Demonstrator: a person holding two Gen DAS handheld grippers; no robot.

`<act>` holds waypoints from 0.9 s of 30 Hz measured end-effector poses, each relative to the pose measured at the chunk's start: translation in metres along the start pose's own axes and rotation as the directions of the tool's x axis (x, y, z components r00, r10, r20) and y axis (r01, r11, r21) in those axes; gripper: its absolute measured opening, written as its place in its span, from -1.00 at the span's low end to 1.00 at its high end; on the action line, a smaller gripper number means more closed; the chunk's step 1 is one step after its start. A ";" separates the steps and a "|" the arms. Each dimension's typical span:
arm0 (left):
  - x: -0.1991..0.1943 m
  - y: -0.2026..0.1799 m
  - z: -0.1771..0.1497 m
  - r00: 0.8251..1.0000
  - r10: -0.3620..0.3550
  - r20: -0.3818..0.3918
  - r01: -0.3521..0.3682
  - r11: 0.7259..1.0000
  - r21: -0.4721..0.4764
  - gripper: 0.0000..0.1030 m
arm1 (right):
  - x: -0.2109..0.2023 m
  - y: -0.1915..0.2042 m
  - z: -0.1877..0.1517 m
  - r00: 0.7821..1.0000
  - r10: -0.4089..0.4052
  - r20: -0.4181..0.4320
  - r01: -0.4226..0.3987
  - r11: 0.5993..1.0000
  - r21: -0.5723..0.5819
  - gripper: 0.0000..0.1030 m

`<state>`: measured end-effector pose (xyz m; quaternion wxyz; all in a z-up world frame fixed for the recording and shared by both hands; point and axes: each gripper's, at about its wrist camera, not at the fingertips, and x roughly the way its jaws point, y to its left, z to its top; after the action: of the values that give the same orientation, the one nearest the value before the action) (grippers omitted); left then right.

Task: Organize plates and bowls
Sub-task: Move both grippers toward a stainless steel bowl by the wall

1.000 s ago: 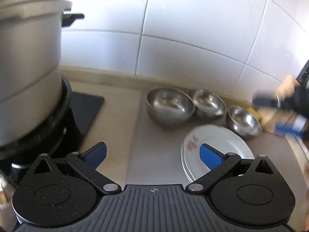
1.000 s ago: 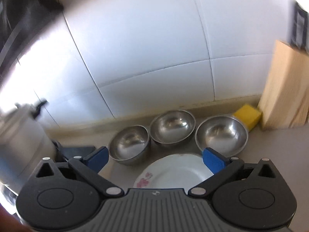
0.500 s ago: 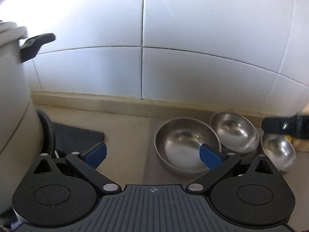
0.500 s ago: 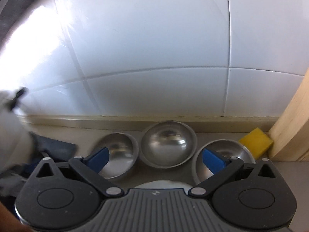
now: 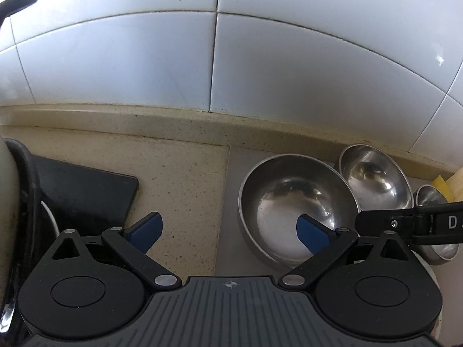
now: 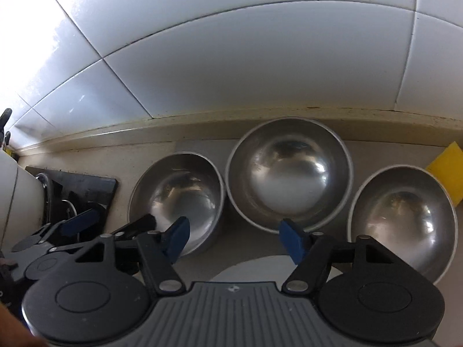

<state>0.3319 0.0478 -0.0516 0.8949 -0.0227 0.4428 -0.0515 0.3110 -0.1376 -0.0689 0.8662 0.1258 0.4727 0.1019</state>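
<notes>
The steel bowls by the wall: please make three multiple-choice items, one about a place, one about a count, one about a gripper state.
1. Where is the yellow sponge?
A. right of the bowls
B. inside the middle bowl
C. on the stove

2. How many steel bowls stand along the wall?
A. two
B. three
C. five

3. What is the state of the right gripper?
A. shut on a bowl
B. shut on the plate
C. open, holding nothing

Answers:
1 A, it lies past the right bowl.
2 B, left bowl, middle bowl and right bowl.
3 C, its fingers stand apart.
</notes>
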 end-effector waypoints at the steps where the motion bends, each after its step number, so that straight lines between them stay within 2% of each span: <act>1: 0.001 0.000 0.001 1.000 -0.001 0.000 0.001 1.000 0.003 0.83 | 0.001 0.001 0.000 1.000 0.003 -0.001 -0.003 1.000 0.003 0.03; 4: 0.002 0.002 0.002 1.000 -0.012 0.002 0.012 1.000 0.005 0.82 | -0.004 0.006 -0.001 0.999 0.032 -0.011 -0.032 0.999 0.020 -0.04; 7: 0.006 0.005 0.003 1.000 -0.019 -0.006 0.019 1.000 0.000 0.72 | -0.013 0.011 -0.001 0.997 0.073 0.001 -0.073 0.996 0.043 -0.08; 10: 0.011 0.007 0.005 0.999 -0.030 -0.017 0.030 1.000 -0.004 0.62 | -0.009 0.016 -0.004 0.996 0.085 -0.035 -0.083 0.995 0.049 -0.20; 13: 0.014 0.008 0.006 0.999 -0.039 -0.027 0.039 0.999 -0.006 0.57 | 0.005 0.012 -0.006 0.992 0.106 -0.072 -0.097 0.989 0.107 -0.34; 15: 0.018 0.006 0.006 0.999 -0.034 -0.035 0.035 0.999 0.010 0.39 | 0.015 0.007 -0.006 0.990 0.108 -0.093 -0.093 0.984 0.155 -0.42; 17: 0.024 0.003 0.006 0.998 -0.037 -0.059 0.039 0.999 0.031 0.21 | 0.022 0.006 -0.006 0.989 0.097 -0.111 -0.077 0.982 0.175 -0.59; 19: 0.031 0.002 0.005 0.996 -0.034 -0.084 0.038 0.998 0.042 0.04 | 0.031 0.003 -0.005 0.986 0.097 -0.132 -0.069 0.977 0.202 -0.65; 22: 0.037 0.000 0.003 0.995 -0.041 -0.095 0.046 0.998 0.052 0.01 | 0.039 0.004 -0.004 0.986 0.095 -0.138 -0.065 0.976 0.208 -0.85; 23: 0.037 -0.002 0.003 0.995 -0.039 -0.095 0.045 0.997 0.059 -0.02 | 0.041 0.005 -0.003 0.986 0.093 -0.138 -0.063 0.976 0.206 -0.86; 27: 0.034 -0.009 0.004 0.995 -0.035 -0.096 0.045 0.994 0.100 -0.30 | 0.043 0.012 0.001 0.990 0.061 -0.129 -0.038 0.985 0.171 -0.90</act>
<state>0.3544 0.0351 -0.0751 0.8719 0.0168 0.4805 -0.0930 0.3340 -0.1139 -0.0992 0.8162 0.2030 0.5331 0.0915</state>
